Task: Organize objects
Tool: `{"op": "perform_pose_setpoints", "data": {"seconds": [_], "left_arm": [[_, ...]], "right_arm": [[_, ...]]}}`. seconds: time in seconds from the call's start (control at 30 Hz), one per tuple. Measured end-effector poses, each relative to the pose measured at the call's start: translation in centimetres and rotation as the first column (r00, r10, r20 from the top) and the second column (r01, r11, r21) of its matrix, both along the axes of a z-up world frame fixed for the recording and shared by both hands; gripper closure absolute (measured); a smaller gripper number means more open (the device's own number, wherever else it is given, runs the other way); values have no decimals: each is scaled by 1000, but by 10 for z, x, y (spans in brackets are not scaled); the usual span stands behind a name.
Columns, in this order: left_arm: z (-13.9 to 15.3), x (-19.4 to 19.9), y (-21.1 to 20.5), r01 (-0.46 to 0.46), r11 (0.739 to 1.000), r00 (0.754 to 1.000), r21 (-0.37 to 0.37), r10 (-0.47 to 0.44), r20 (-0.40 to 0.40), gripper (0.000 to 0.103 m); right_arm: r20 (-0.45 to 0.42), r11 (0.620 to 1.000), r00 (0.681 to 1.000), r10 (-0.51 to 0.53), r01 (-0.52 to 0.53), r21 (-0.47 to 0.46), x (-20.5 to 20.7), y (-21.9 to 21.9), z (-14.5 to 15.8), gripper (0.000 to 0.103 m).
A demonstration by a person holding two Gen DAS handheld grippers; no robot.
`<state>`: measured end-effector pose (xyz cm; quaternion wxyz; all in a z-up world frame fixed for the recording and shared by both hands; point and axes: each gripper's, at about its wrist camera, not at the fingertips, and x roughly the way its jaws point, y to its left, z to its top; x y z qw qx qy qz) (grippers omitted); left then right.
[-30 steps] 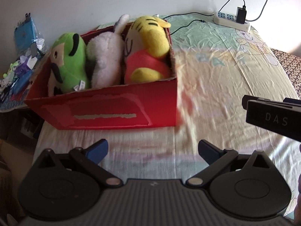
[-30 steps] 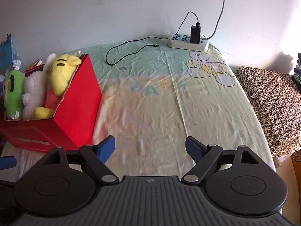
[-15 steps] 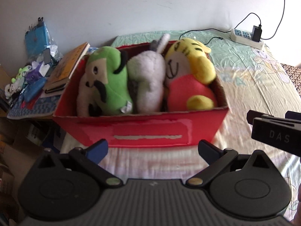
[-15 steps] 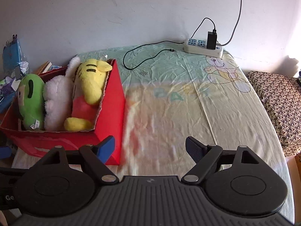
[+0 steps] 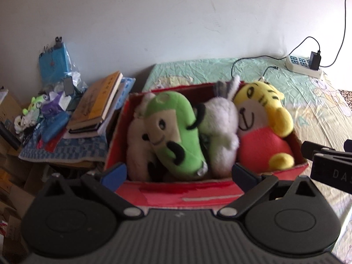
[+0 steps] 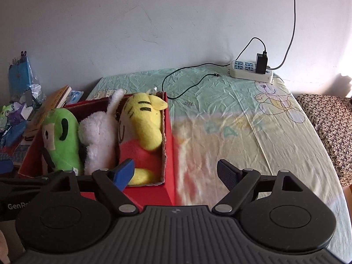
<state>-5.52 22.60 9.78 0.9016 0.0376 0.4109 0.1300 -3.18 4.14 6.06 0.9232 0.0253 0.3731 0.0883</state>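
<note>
Reaching toward the red box (image 5: 176,194), the left gripper (image 5: 179,172) stood with its jaws wide apart and empty, the blue pads framing the box's near wall at the 6 o'clock side of the left wrist view. The box sat on the bed sheet (image 6: 231,132) and held three plush toys packed side by side: the green plush (image 5: 173,136) at 9 o'clock within the box, the white plush (image 5: 222,129) in the middle, and the yellow tiger plush (image 5: 261,127) at 3 o'clock, pressed against the right wall. The right gripper (image 6: 176,171) was likewise spread and empty, hovering over the box's right-hand corner, with bare sheet at 3 o'clock. Judged from this layout, the step in hand was an approach to the box or its contents. To do it well, the operator would keep the jaws fully spread until a toy's body sat between both pads, close on the bulk and not on an ear or tag, and lift vertically so neighbouring toys were not dragged out. Legible writing was limited: "DA" on the black body of the other gripper at 3 o'clock in the left view, and "GenRo", cut off, at 8 o'clock in the right view. The book (image 5: 96,101) cover text could not be read.
</note>
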Motion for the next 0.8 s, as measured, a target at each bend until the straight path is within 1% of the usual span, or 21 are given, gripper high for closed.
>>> {"op": "perform_pose_setpoints", "data": {"seconds": [0.07,0.13,0.33,0.47,0.67,0.8], "left_arm": [[2,2,6,1,1000,1000,12,-1,4,2],[1,4,12,4,1000,1000,5,-4,-4,2],[-6,10,25,5,1000,999,1,-5,-45,2],[-8,15,32,0,1000,998,5,1,-57,2],[-10,25,42,-9,1000,998,8,10,-63,2],[-12,31,44,-9,1000,998,6,9,-62,2]], "right_arm": [[13,1000,1000,-11,11,7,-2,7,2,18],[16,1000,1000,-15,15,8,-3,13,1,18],[-9,999,999,-34,34,30,0,21,-4,18],[-11,998,999,-40,41,51,1,25,-4,19],[4,997,1000,-28,28,68,5,29,0,19],[20,998,1000,-16,15,59,7,33,0,19]]}}
